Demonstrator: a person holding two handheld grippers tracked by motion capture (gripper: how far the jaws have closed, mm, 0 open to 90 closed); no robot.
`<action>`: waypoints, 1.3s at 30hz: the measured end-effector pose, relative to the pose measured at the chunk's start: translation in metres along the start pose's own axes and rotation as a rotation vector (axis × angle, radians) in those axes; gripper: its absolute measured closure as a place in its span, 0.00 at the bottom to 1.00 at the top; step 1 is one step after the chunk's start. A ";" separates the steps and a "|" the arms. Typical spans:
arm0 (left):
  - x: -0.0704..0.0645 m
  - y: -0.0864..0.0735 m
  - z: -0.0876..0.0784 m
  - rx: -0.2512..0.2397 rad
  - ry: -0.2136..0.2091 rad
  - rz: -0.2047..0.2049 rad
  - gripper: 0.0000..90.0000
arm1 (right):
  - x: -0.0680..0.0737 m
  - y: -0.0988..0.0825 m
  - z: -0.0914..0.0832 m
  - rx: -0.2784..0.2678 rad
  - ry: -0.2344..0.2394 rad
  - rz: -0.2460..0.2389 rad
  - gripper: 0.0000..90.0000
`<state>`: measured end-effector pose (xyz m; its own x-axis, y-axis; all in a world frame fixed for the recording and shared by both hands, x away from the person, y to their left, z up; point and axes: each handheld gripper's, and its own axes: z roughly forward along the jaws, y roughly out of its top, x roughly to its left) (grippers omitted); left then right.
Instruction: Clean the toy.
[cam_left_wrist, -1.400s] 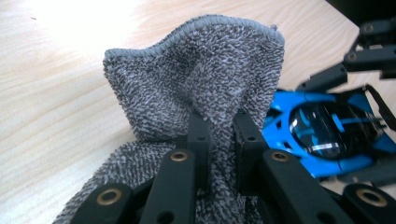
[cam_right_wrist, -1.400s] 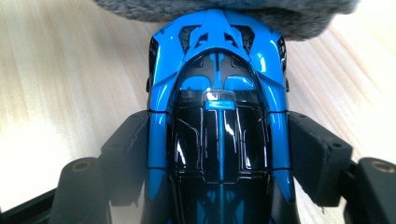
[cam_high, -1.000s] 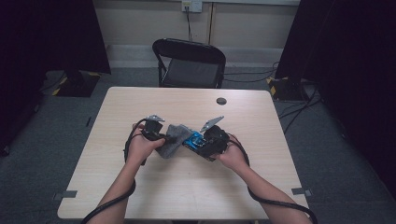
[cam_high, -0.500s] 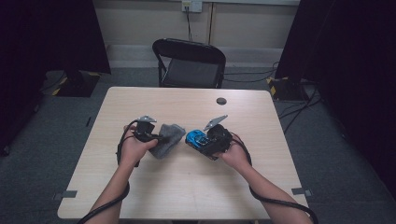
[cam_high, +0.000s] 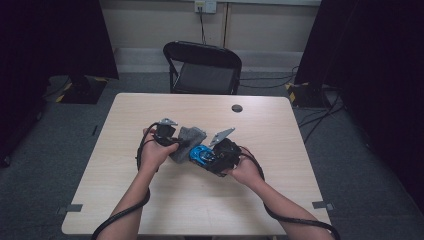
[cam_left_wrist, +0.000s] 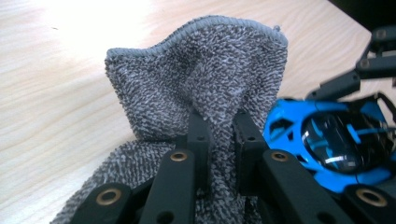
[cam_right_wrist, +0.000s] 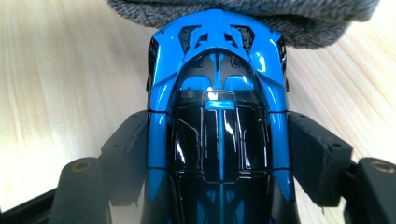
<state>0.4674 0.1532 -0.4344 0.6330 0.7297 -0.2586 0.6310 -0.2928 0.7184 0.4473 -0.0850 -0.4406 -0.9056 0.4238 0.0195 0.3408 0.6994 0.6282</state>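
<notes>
A blue and black toy car (cam_right_wrist: 217, 107) sits between the jaws of my right gripper (cam_high: 206, 157), which is shut on its sides; its nose touches the grey cloth (cam_right_wrist: 299, 23). My left gripper (cam_left_wrist: 219, 135) is shut on a fold of that grey terry cloth (cam_left_wrist: 201, 79), which stands up above the jaws. In the high view the cloth (cam_high: 187, 140) lies mid-table between both hands, with the left gripper (cam_high: 179, 144) on its left and the car (cam_high: 199, 154) against its right edge. The left gripper view has the car (cam_left_wrist: 336, 140) at the right.
The light wooden table (cam_high: 150, 200) has a small dark round object (cam_high: 237, 108) near its far edge. A black folding chair (cam_high: 202, 67) stands beyond the table. Cables trail from both grippers along the forearms.
The left hand and the cloth drifted left and then came back to the right against the car. The right hand with the car shifted slightly.
</notes>
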 end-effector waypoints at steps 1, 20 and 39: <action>0.000 -0.001 0.000 0.004 -0.007 -0.004 0.89 | -0.001 -0.001 0.000 0.003 -0.002 0.000 0.32; -0.008 -0.017 -0.005 0.045 -0.072 0.040 0.89 | -0.024 -0.007 -0.006 0.011 -0.065 0.058 0.32; -0.010 -0.040 -0.004 0.075 -0.027 0.098 0.88 | -0.036 -0.008 -0.010 0.015 -0.092 0.089 0.32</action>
<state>0.4341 0.1603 -0.4576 0.7049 0.6783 -0.2076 0.5963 -0.4082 0.6912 0.4742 -0.1114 -0.4389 -0.8446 0.5353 0.0030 0.4234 0.6647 0.6155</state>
